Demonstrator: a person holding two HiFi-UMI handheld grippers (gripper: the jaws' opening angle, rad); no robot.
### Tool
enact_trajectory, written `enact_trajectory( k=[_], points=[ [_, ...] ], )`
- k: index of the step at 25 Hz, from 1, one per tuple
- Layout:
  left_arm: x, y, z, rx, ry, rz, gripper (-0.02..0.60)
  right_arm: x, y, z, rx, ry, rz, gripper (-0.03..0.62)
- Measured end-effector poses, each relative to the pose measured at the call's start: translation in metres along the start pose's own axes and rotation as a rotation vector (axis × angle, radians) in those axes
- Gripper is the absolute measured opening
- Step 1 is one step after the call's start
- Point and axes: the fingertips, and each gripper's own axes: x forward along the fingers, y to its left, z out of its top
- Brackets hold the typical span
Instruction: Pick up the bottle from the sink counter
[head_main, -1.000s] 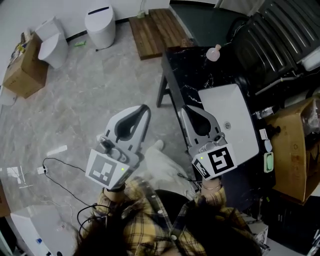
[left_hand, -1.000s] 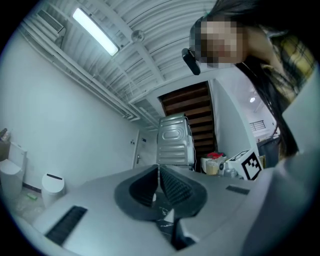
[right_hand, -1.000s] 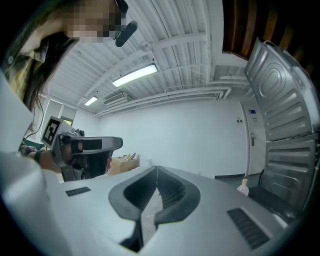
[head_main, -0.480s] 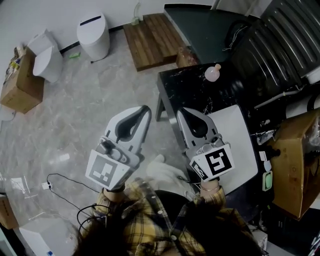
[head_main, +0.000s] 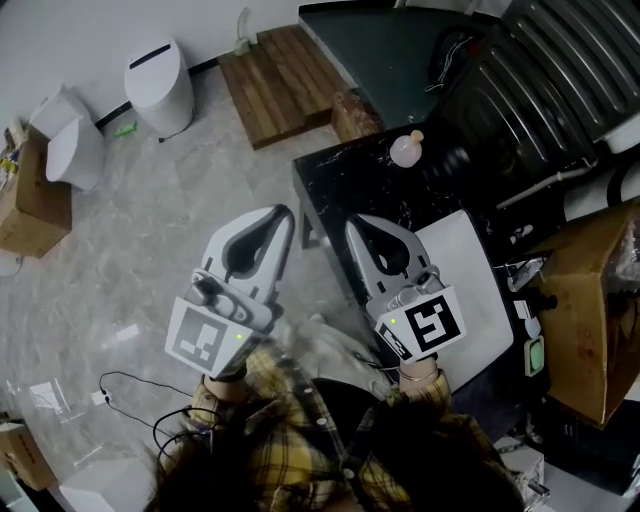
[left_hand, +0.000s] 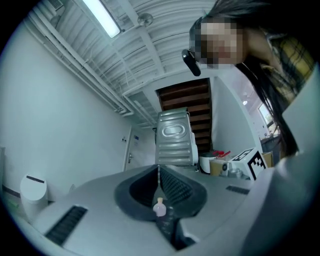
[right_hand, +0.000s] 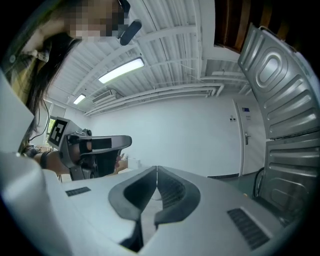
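Roughly level, L claw (head_main: 288, 212), R claw (head_main: 350, 222) abreast, both pressed together, bottle (head_main: 405, 150) ahead

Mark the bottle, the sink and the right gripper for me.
bottle (head_main: 406, 151): head view, on its pale round body.
sink (head_main: 476, 268): head view, on its bare white surface.
right gripper (head_main: 353, 223): head view, at its closed fingertips.

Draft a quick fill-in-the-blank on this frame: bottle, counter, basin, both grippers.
The pink bottle stands upright on the ____ counter.
The left gripper and the right gripper both have their jaws ____.
The basin set into the counter is ____ in colour.
Missing words: black; shut; white.
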Motion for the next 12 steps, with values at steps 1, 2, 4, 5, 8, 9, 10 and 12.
enact_trajectory(
  k=[1, 2, 4, 5, 8, 9, 10, 12],
  points=[
    [0.004, 0.0, -0.002, 0.0, 0.002, -0.011, 0.026, -0.001, -0.005, -0.001, 0.001, 0.003, -0.012, 0.017],
    [0.009, 0.0, -0.004, -0.002, 0.006, -0.023, 0.026, -0.002, -0.011, -0.003, 0.003, 0.007, -0.029, 0.017],
    [0.019, 0.002, -0.009, -0.01, 0.015, -0.048, 0.026, -0.004, -0.023, -0.006, 0.01, 0.012, -0.068, 0.017],
    [0.024, 0.004, -0.012, -0.014, 0.02, -0.064, 0.025, -0.005, -0.029, -0.008, 0.013, 0.013, -0.089, 0.017],
    [0.048, 0.012, -0.018, -0.019, 0.027, -0.126, 0.026, -0.002, -0.048, -0.013, 0.024, 0.017, -0.157, 0.017],
    [0.058, 0.015, -0.02, -0.022, 0.027, -0.148, 0.026, -0.001, -0.055, -0.015, 0.027, 0.021, -0.18, 0.017],
    [0.069, 0.018, -0.021, -0.027, 0.025, -0.171, 0.026, 0.001, -0.063, -0.016, 0.029, 0.027, -0.202, 0.017],
    [0.093, 0.026, -0.024, -0.036, 0.02, -0.219, 0.026, 0.009, -0.081, -0.018, 0.027, 0.037, -0.245, 0.017]
  ],
)
